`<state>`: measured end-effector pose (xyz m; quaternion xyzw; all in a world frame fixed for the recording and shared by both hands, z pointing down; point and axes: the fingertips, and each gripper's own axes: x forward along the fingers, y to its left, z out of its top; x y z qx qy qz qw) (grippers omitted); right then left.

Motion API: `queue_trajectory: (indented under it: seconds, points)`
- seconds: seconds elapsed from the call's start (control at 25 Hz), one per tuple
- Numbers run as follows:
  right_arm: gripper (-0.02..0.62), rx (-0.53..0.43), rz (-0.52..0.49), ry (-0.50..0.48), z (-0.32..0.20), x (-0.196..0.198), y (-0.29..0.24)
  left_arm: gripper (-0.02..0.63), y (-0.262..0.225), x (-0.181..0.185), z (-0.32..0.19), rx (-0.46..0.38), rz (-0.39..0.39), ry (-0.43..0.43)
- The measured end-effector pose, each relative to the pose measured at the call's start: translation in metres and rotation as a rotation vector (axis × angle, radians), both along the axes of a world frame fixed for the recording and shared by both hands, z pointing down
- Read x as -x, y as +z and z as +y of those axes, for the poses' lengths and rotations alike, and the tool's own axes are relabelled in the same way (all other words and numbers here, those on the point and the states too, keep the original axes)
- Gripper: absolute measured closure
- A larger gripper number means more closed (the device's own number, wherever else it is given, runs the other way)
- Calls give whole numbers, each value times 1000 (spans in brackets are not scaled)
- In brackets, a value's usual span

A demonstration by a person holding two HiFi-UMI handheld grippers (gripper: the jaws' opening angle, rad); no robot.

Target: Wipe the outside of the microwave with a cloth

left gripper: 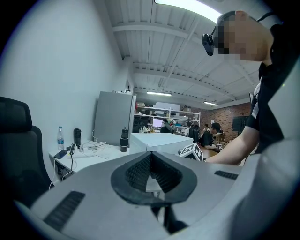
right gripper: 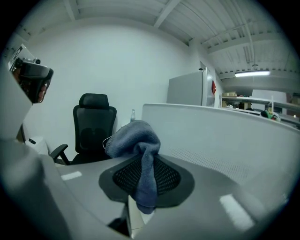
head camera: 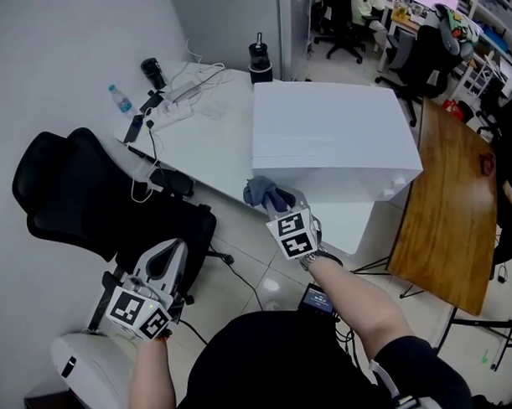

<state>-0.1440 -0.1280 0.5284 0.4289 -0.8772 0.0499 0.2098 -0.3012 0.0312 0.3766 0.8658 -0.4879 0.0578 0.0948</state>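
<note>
1. Head view: white microwave (head camera: 333, 130) on the desk (head camera: 208, 151); its near-left side faces me.
2. Right gripper (head camera: 273, 205) clamps the bunched blue-grey cloth (head camera: 262, 191), just beside that side wall. I should press the wad flat and stroke evenly.
3. Left gripper (head camera: 167, 254) closed, empty, well back.
</note>
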Motion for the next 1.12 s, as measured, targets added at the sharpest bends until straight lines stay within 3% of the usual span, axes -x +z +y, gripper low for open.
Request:
queue_trajectory:
  seconds: [0.36, 1.12]
  points:
    - [523, 8, 39, 73, 0, -36, -1, 601, 0, -12, -16, -8, 23, 63]
    - [523, 27, 83, 237, 1, -162, -4, 601, -2, -76, -32, -18, 65, 143]
